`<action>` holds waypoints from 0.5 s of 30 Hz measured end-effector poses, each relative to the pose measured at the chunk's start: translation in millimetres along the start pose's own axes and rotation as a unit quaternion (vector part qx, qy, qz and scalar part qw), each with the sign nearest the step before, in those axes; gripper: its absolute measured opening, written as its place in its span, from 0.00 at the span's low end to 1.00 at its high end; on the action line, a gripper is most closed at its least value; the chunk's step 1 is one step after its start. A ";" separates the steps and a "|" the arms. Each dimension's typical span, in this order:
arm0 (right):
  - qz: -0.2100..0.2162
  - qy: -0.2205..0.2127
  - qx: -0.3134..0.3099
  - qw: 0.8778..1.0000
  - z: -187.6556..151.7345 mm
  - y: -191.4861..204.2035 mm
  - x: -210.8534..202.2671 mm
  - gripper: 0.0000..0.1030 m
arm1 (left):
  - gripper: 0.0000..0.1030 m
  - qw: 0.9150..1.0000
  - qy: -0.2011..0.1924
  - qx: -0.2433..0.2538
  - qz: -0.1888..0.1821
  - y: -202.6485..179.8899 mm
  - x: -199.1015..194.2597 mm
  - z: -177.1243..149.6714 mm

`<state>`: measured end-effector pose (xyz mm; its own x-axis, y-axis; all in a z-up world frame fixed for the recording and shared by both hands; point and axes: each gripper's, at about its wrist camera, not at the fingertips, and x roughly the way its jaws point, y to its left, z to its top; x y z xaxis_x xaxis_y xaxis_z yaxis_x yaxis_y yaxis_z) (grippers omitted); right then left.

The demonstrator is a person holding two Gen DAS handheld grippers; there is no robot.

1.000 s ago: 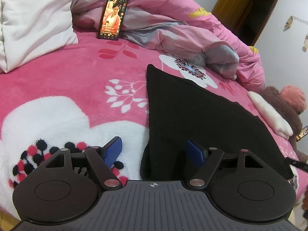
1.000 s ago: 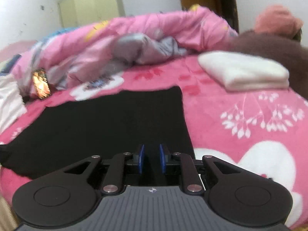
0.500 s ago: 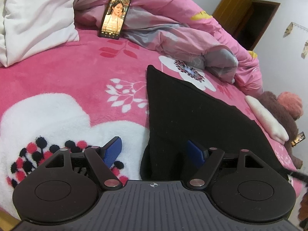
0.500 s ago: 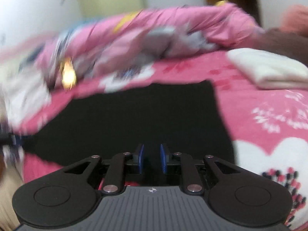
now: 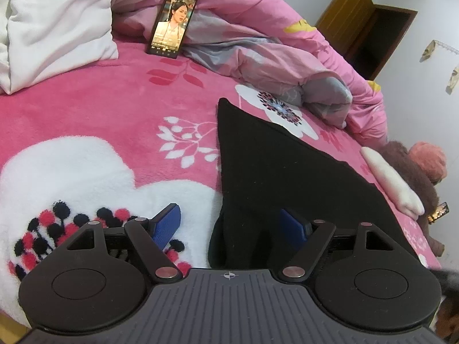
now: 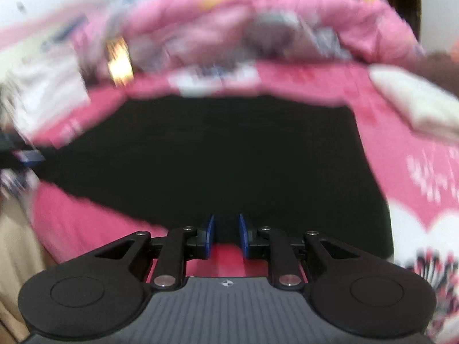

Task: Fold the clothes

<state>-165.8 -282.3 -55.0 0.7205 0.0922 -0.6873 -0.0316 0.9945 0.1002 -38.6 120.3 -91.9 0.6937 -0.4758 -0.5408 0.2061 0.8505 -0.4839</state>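
Observation:
A black garment [image 5: 287, 172] lies flat on the pink flowered blanket [image 5: 114, 100]. My left gripper [image 5: 228, 212] is open wide over the garment's near left corner. One blue pad [image 5: 167, 223] hangs over the blanket and the other [image 5: 292, 226] over the black cloth. The right wrist view is blurred by motion. There the garment [image 6: 229, 157] fills the middle, and my right gripper [image 6: 226, 220] sits at its near edge. Its blue pads [image 6: 210, 229] stand a narrow gap apart, with nothing visibly pinched between them.
A phone [image 5: 172, 23] with a lit screen leans against a bunched pink and grey quilt [image 5: 258, 48] at the back. A white pillow [image 5: 57, 23] lies back left. A folded white cloth [image 5: 393, 183] and a brown plush toy [image 5: 413, 166] sit right.
The right gripper has slid left along the garment's near edge and rolled, so its view is now smeared. The left gripper has stayed where it was.

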 end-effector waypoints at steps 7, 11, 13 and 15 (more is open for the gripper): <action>0.018 -0.018 0.007 1.000 6.0 15.7 -33.1 0.20 | 0.75 1.000 -0.003 -0.015 -0.007 2.8 0.3 0.2; 0.083 -0.047 -0.028 0.995 27.6 54.1 -5.8 0.27 | 0.75 1.000 -0.002 -0.013 -0.007 2.7 -0.3 0.1; 0.079 -0.021 -0.048 0.996 20.3 67.9 9.7 0.27 | 0.75 1.000 -0.002 -0.014 -0.009 3.5 -0.7 0.3; 0.071 0.010 -0.063 0.995 8.6 79.0 22.2 0.28 | 0.75 1.000 -0.002 -0.017 -0.012 4.5 -1.0 0.5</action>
<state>-146.3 -202.2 -56.1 0.6881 0.2318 -0.6876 -0.2197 0.9697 0.1070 -38.0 124.7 -93.2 0.6922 -0.4946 -0.5256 0.1993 0.8309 -0.5194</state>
